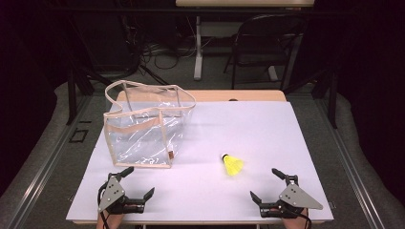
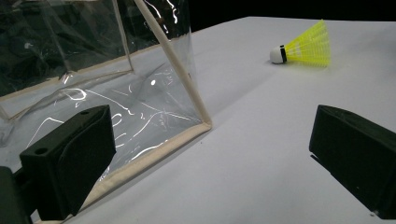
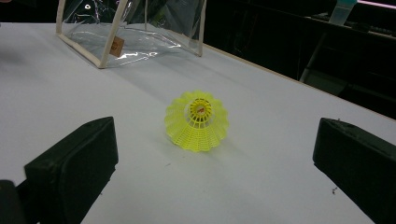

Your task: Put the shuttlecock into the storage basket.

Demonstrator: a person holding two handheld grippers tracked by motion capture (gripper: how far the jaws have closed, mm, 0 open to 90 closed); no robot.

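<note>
A yellow shuttlecock (image 1: 232,165) with a white cork tip lies on its side on the white table (image 1: 248,133), right of centre. A clear plastic bag with beige trim (image 1: 145,125) stands upright at the left. My left gripper (image 1: 139,182) is open near the front edge, just in front of the bag's near corner (image 2: 205,123); the shuttlecock (image 2: 306,47) lies farther off. My right gripper (image 1: 267,184) is open at the front right. Straight ahead of its jaws, a short way off, lies the shuttlecock (image 3: 197,121), its skirt turned toward them, with the bag (image 3: 126,32) beyond.
The white sheet covers a wooden table whose far edge (image 1: 239,95) shows behind it. Past the table stand a black chair (image 1: 265,45), a desk leg (image 1: 197,47) and cables on the floor.
</note>
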